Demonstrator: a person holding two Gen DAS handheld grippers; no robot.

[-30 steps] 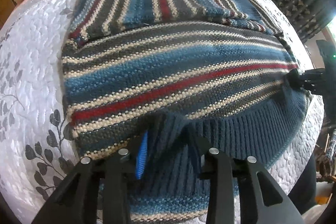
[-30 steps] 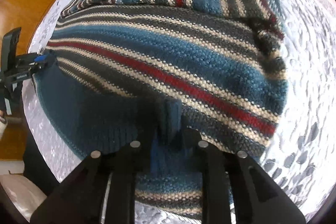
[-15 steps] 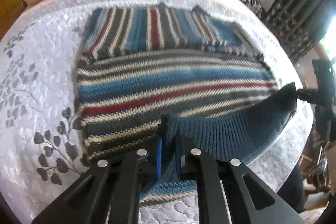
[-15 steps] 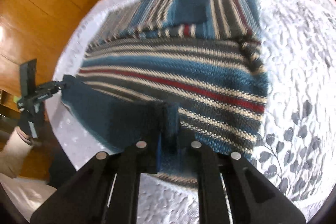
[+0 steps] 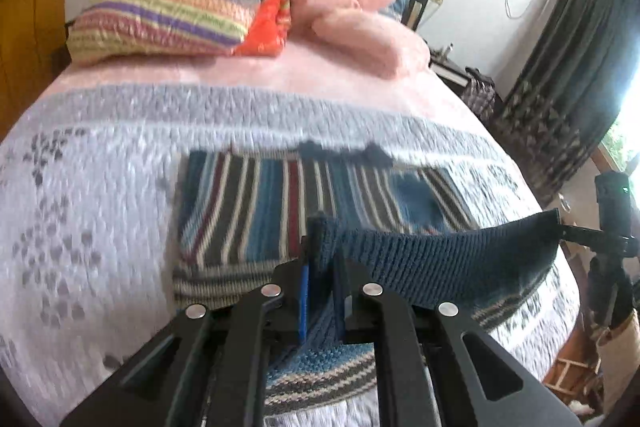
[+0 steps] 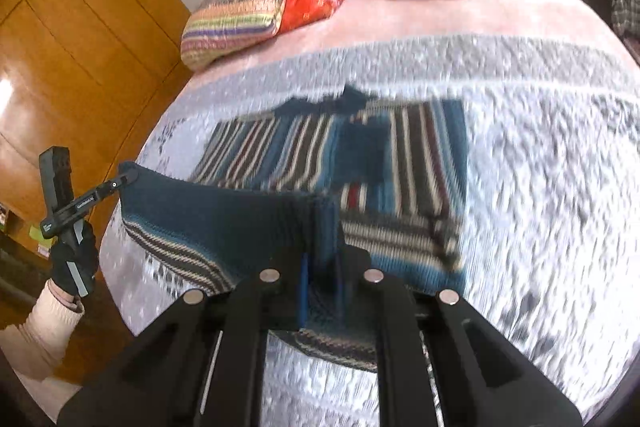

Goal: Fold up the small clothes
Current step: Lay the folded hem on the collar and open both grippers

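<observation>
A striped sweater (image 5: 256, 211) lies mid-frame on a quilt (image 5: 100, 195) covering a bed, its navy ribbed hem (image 5: 440, 259) lifted clear of the quilt and stretched between two hand-held grippers. In the left wrist view, the left gripper (image 5: 320, 263) fills the lower centre of the frame, its jaws closed to a narrow gap on one corner of the hem, with the knit bunched upright between the black fingers (image 5: 292, 279). The hem runs from there toward the right edge of the frame, where the right gripper (image 5: 564, 231) pinches the other corner; its jaws are clamped tight on the cloth. The right wrist view shows the same hold from the other side: the right gripper (image 6: 320, 259) at lower centre grips a fold of hem, and the left gripper (image 6: 124, 179) at the left edge bites the far corner, held by a gloved hand (image 6: 74, 263) with a pale sleeve (image 6: 44, 323) below it. The upper part of the sweater stays flat on the quilt, stripes running away from the camera, with a folded sleeve lying across it. At the top of both frames sit a striped pillow (image 5: 168, 15), an orange cushion (image 5: 268, 23) and pink bedding (image 5: 352, 11). Dark curtains (image 5: 576, 67) hang at upper right in the left view; wooden wardrobe doors (image 6: 80, 27) fill the upper left in the right view. Both views are motion-blurred.
</observation>
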